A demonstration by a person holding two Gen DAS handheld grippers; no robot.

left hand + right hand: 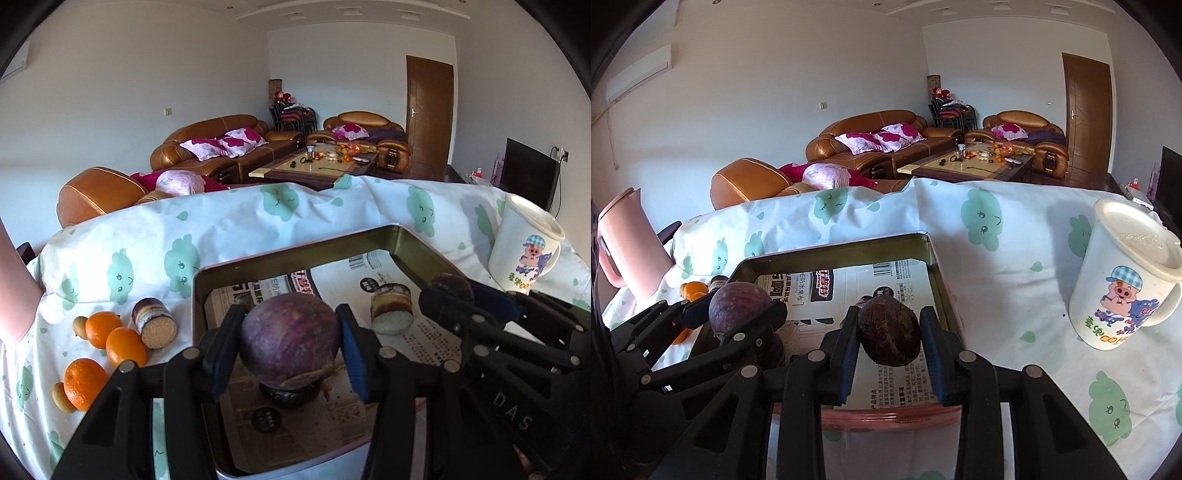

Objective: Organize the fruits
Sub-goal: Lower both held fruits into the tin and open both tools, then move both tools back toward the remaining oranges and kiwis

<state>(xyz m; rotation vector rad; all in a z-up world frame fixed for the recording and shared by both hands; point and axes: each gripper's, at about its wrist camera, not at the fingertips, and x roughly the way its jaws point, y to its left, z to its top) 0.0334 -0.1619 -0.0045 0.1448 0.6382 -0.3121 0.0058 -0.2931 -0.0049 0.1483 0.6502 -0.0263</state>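
My left gripper [290, 345] is shut on a round purple passion fruit [290, 341] and holds it just above the paper-lined metal tray [295, 251], over a dark fruit [290, 395] lying in the tray. My right gripper [889, 334] is shut on a darker wrinkled passion fruit [888, 332] above the tray's [831, 254] right part. The right gripper also shows in the left wrist view [448, 291], and the left gripper in the right wrist view [740, 308]. Three oranges [110, 343] and two small tan fruits [62, 397] lie on the cloth left of the tray.
A white lidded cartoon mug [1126, 277] stands right of the tray. A pink jug [628, 247] stands at the far left. A small cylindrical cake-like piece [155, 323] lies by the oranges. The table carries a white cloth with green clouds [997, 258].
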